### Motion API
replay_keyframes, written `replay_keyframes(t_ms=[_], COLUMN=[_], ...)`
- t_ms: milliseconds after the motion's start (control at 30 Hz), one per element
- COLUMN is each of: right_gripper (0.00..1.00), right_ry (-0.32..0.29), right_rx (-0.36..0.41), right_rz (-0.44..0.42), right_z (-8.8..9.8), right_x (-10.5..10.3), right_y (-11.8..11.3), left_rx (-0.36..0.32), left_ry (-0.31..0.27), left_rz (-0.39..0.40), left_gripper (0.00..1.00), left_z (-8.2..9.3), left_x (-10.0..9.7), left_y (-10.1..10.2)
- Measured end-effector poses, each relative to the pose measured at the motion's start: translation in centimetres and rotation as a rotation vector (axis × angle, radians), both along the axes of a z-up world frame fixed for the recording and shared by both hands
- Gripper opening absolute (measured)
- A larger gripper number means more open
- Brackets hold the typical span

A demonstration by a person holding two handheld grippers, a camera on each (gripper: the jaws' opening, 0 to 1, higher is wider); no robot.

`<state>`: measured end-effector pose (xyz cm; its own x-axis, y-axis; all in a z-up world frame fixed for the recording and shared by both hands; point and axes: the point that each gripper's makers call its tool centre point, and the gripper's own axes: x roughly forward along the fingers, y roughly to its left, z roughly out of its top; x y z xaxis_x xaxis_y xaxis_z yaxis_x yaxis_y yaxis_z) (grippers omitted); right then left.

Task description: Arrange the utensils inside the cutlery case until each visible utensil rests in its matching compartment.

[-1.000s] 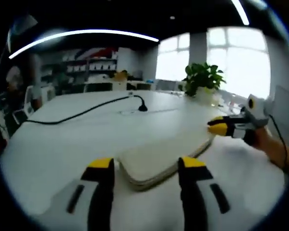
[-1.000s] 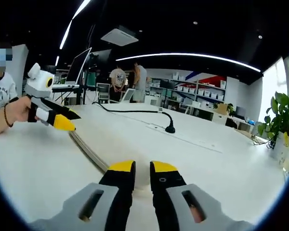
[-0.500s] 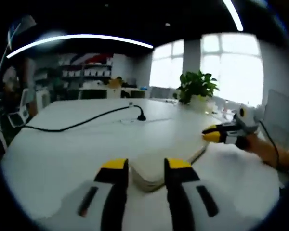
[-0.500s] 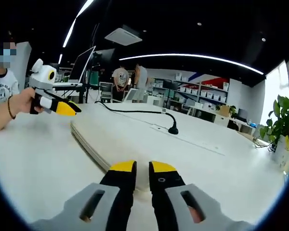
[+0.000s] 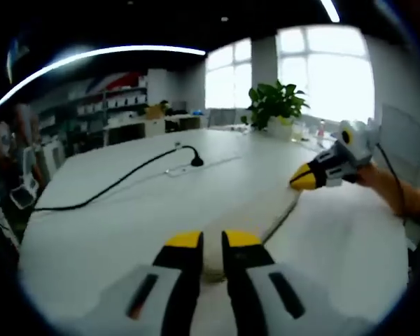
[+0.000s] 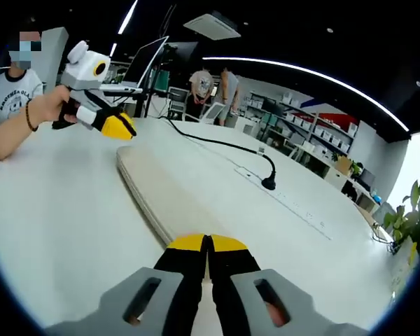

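A flat beige cutlery case point(image 5: 245, 203) lies closed on the white table point(image 5: 91, 238); no utensils show. In the left gripper view my left gripper point(image 5: 212, 241) is shut on the case's near edge, a sliver of which shows between the yellow tips. My right gripper point(image 5: 304, 182) sits at the case's far end, held by a hand. In the right gripper view the case point(image 6: 175, 189) runs away from my right gripper point(image 6: 208, 243), whose jaws meet over its near edge. My left gripper point(image 6: 119, 127) is at the far corner.
A black cable with a plug point(image 5: 194, 161) lies across the table behind the case, and its plug point(image 6: 268, 185) shows again to the case's right. A potted plant point(image 5: 273, 105) stands at the table's far edge. People point(image 6: 210, 84) and shelves are in the background.
My left jaws went from wide apart to closed on the case's edge. My right jaws closed their small gap. Both cameras moved and tilted.
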<state>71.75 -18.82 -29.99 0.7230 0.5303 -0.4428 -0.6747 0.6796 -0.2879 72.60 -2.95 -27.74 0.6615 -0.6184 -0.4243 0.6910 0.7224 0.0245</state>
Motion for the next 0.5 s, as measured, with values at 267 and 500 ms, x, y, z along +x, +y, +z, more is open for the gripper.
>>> replay_keyframes(t_ms=[267,500], right_gripper=[0.0,0.0], right_ry=[0.089,0.099], right_rx=[-0.018,0.013], right_rz=[0.011,0.0], right_z=[-0.1,2.3], right_x=[0.4,0.9], right_y=[-0.4,-0.4], left_rx=[0.173,0.335], left_ry=[0.046,0.025], left_rz=[-0.085,-0.124], left_gripper=[0.11,0.12], left_z=[-0.6,0.1], left_x=[0.7,2.0], left_y=[0.7,0.0])
